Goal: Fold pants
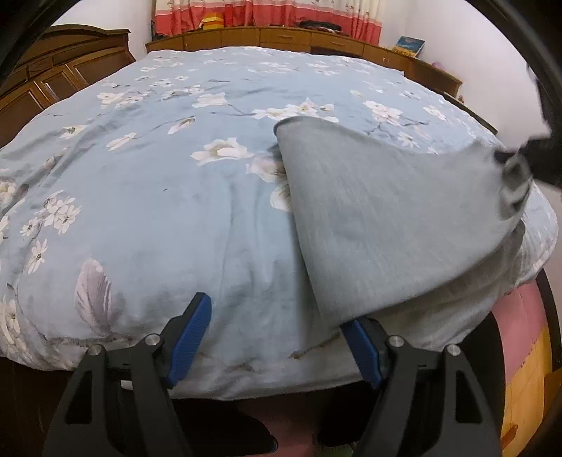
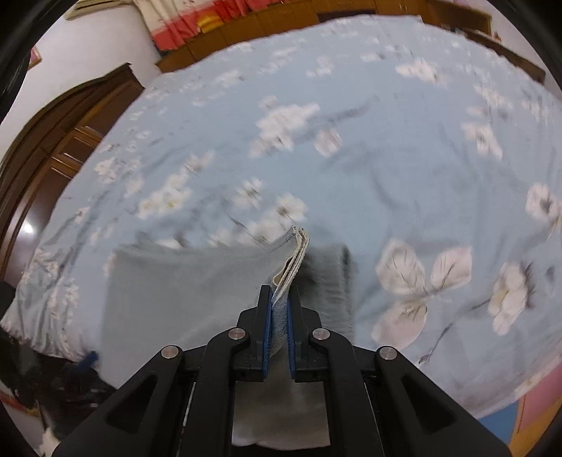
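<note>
The grey-blue pants [image 1: 379, 218] lie on the blue floral bed cover [image 1: 175, 197], stretched toward the bed's right side. My left gripper [image 1: 277, 337] is open at the bed's near edge; the pants' near corner hangs over its right finger [image 1: 361, 348], ungripped. My right gripper [image 2: 279, 309] is shut on the pants' edge [image 2: 293, 260] and holds it lifted above the bed cover [image 2: 404, 168]. The rest of the pants [image 2: 182, 288] spreads to the left below. In the left wrist view the right gripper [image 1: 527, 158] shows blurred at the right, on the raised pants edge.
Wooden cabinets [image 1: 281, 38] run along the bed's far side under a red and white curtain [image 1: 267, 14]. A wooden wardrobe [image 1: 52, 77] stands at the left. A pink and yellow sheet [image 1: 520, 351] shows at the bed's near right corner.
</note>
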